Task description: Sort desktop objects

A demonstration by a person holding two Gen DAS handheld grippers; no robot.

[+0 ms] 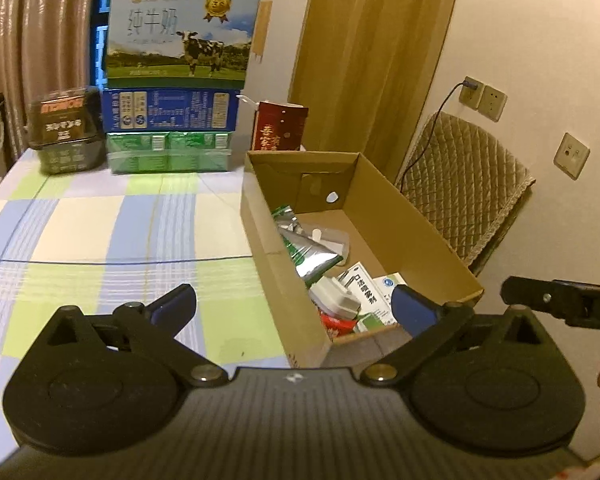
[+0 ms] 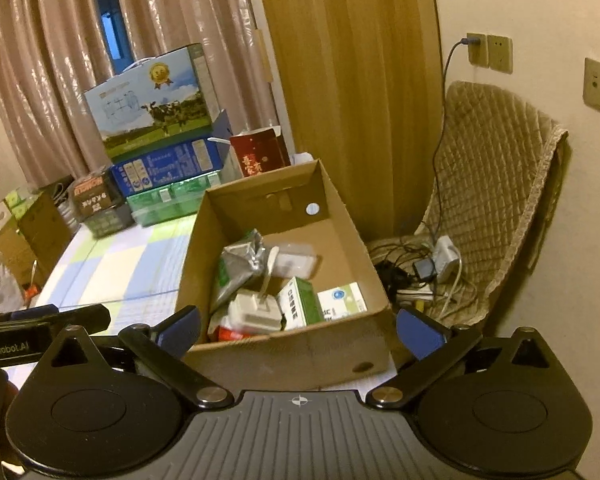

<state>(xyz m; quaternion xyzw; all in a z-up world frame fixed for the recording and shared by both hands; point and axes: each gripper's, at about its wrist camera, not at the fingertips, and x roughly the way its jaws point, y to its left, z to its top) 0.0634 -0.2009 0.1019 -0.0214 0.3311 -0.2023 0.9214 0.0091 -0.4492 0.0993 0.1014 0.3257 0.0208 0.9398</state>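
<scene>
The left tongs stand wide open with nothing between their blue pads, low in the left wrist view; the near corner of the cardboard box shows in the gap between them. The right tongs are likewise spread wide and empty, framing the near wall of the same box in the lower middle of the right wrist view.

Inside the box lie the sorted things: a crumpled silver-and-green foil pouch, a white plug adapter, a green-and-white medicine carton, a flat white-and-blue carton and a clear plastic case toward the back.

The box sits at the right edge of the bench, which wears a checked cloth. At the upper left of both views stands a stack of milk cartons. A quilted chair fills the right side, with tangled cables on its seat.
</scene>
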